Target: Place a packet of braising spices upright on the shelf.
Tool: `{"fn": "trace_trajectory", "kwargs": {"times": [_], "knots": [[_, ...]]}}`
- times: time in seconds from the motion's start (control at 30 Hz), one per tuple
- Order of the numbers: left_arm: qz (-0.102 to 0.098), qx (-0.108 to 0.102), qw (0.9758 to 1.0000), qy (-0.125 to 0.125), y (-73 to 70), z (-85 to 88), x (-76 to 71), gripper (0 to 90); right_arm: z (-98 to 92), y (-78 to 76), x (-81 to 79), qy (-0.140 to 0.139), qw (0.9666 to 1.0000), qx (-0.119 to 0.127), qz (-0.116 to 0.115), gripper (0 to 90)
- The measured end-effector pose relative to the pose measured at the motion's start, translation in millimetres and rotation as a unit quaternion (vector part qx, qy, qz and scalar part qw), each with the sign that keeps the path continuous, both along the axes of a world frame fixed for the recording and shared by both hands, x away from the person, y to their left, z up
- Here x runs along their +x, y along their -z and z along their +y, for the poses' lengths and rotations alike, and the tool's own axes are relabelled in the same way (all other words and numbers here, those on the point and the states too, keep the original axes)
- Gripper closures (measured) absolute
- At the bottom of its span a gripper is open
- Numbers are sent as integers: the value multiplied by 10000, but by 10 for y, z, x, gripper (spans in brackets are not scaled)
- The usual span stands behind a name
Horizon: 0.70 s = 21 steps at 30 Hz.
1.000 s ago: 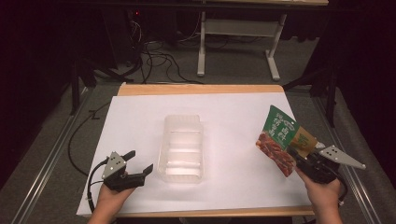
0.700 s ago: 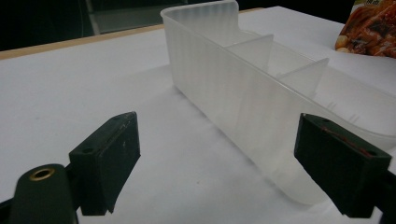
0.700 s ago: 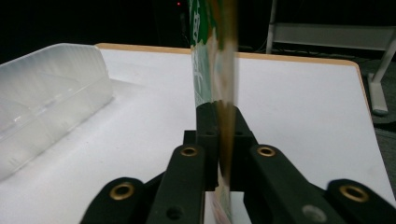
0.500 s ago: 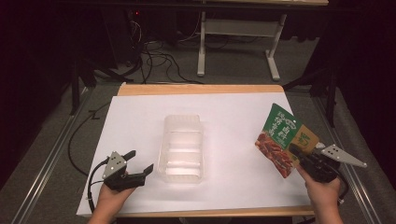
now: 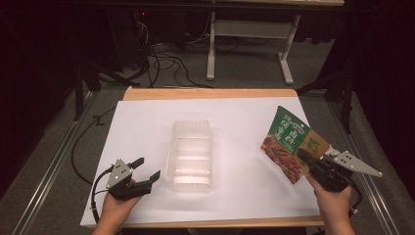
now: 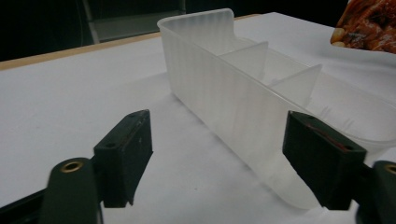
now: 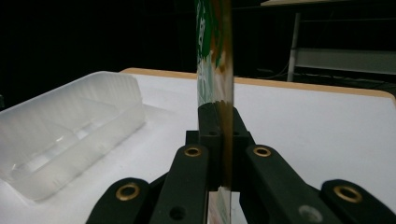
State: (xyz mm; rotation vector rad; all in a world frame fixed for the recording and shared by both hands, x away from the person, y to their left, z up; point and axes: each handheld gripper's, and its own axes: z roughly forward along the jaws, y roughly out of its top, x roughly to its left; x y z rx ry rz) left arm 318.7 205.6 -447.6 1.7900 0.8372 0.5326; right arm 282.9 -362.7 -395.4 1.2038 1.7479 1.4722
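A clear plastic tray (image 5: 191, 128) with dividers lies in the middle of the white sheet. Its near corner (image 6: 210, 79) sits just ahead of my left gripper (image 5: 148, 168), whose jaws have just narrowed a little. They still stand apart with nothing between them (image 6: 219, 154). At the right, my right gripper (image 5: 301, 155) is shut on the lower edge of a green and red snack packet (image 5: 288, 139). The packet is held upright above the table. In the right gripper view the packet (image 7: 212, 56) stands edge-on between the closed jaws (image 7: 220, 121), with the tray (image 7: 70, 121) to the left.
A white sheet (image 5: 147, 117) covers the wooden table (image 5: 210, 93). Beyond the far edge, a white table frame (image 5: 211, 49) and cables (image 5: 161, 58) sit on the dark floor. Metal rails (image 5: 44, 176) run along both sides of the table.
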Motion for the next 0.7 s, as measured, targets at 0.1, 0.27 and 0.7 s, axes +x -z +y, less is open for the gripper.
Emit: {"fn": "trace_trajectory", "kwargs": {"times": [0.1,0.27,0.7], "knots": [[11,24,10000,16,3,-4,-2,263,63,-6,13,-75,10000,46,-7,900],[28,55,10000,-3,8,-12,4,219,216,-60,45,-307,9994,102,-82,900],[-20,-43,9998,-176,-7,11,11,53,623,-185,286,-894,9954,304,-171,900]]}}
